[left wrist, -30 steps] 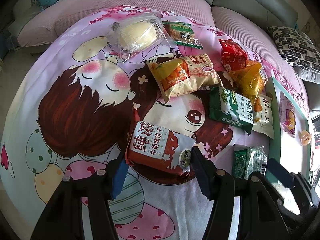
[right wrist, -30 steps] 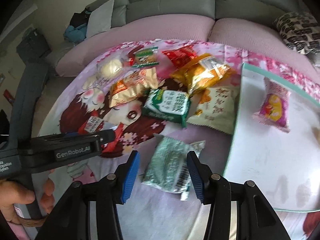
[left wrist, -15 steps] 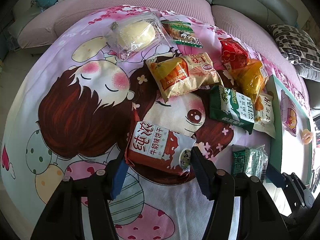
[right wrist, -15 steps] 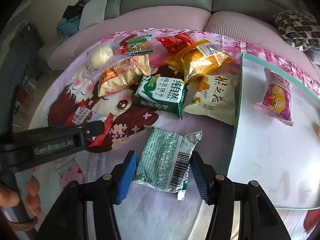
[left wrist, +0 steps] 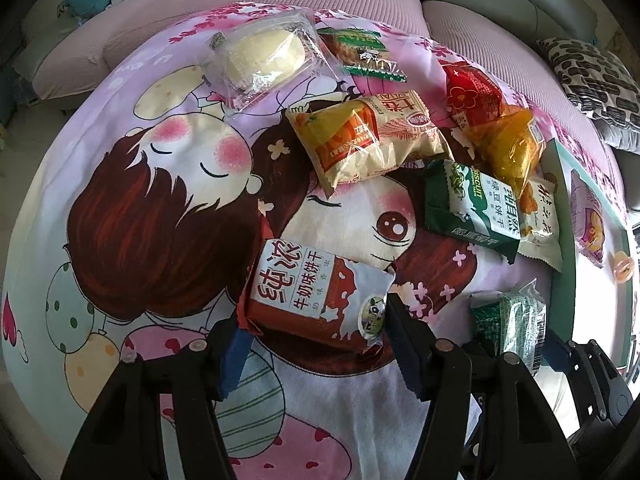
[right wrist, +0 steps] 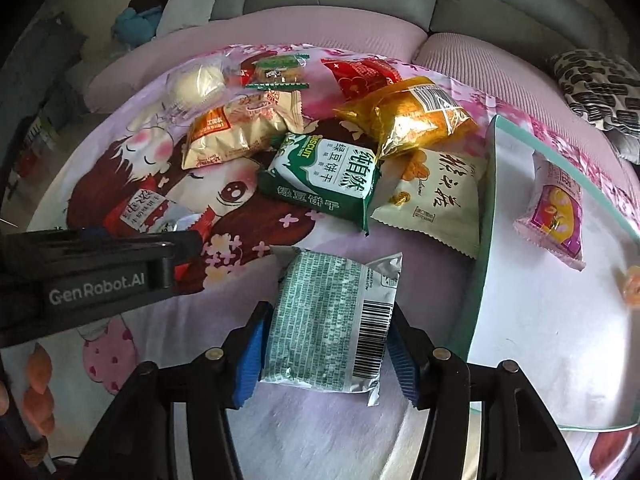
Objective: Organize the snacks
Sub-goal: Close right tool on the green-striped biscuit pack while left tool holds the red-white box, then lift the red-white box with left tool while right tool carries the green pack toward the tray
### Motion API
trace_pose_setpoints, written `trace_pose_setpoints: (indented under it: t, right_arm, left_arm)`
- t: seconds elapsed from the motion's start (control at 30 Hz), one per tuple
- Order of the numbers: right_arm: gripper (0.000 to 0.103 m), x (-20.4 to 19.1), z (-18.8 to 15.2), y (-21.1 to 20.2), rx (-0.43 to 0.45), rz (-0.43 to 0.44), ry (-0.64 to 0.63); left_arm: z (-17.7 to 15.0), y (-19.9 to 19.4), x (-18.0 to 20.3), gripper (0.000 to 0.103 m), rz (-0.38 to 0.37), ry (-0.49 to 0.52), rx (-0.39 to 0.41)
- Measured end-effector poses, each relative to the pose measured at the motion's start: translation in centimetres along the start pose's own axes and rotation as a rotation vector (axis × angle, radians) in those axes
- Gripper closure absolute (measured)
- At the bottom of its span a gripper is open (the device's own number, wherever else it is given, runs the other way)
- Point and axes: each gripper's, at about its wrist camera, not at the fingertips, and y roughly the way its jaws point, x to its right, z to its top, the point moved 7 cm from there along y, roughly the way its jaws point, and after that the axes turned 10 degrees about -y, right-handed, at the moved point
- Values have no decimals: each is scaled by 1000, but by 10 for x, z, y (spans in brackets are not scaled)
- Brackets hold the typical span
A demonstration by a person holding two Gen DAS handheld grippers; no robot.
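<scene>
A red and white milk biscuit pack [left wrist: 308,296] lies flat on the cartoon cloth. My left gripper [left wrist: 316,340] stands open around it, its pads at the pack's two sides, and the pack looks unsqueezed. A green foil pack [right wrist: 328,312] lies barcode side up beside the tray. My right gripper [right wrist: 326,344] straddles it with its jaws spread. The blue pads [right wrist: 250,356] sit right at its edges and do not dent it. In the left wrist view the same green pack [left wrist: 516,320] shows at the lower right.
A white tray with a teal rim [right wrist: 484,240] at the right holds a pink snack [right wrist: 554,216]. Several packs crowd the cloth beyond: green biscuit [right wrist: 324,180], gold [right wrist: 412,120], white [right wrist: 440,200], beige [right wrist: 240,128], red [right wrist: 360,74], clear-wrapped bread [right wrist: 196,80]. Sofa cushions lie behind.
My right gripper has come down closer over the green foil pack, and its jaws have spread from narrow to astride it. The left gripper and the red pack have not moved.
</scene>
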Motion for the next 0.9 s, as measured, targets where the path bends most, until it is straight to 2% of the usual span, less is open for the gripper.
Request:
trace_pose_setpoints:
  t: [0.33, 0.73, 0.9]
  right_arm:
    - [43, -2, 1, 1, -2, -23, -26]
    - [43, -2, 1, 1, -3, -22, -26]
    - [49, -1, 0, -1, -1, -9, -17]
  left_arm:
    - [0, 10, 9, 36, 54, 50, 7]
    - [2, -1, 2, 37, 37, 41, 16]
    - [3, -12, -1, 38, 27, 41, 27]
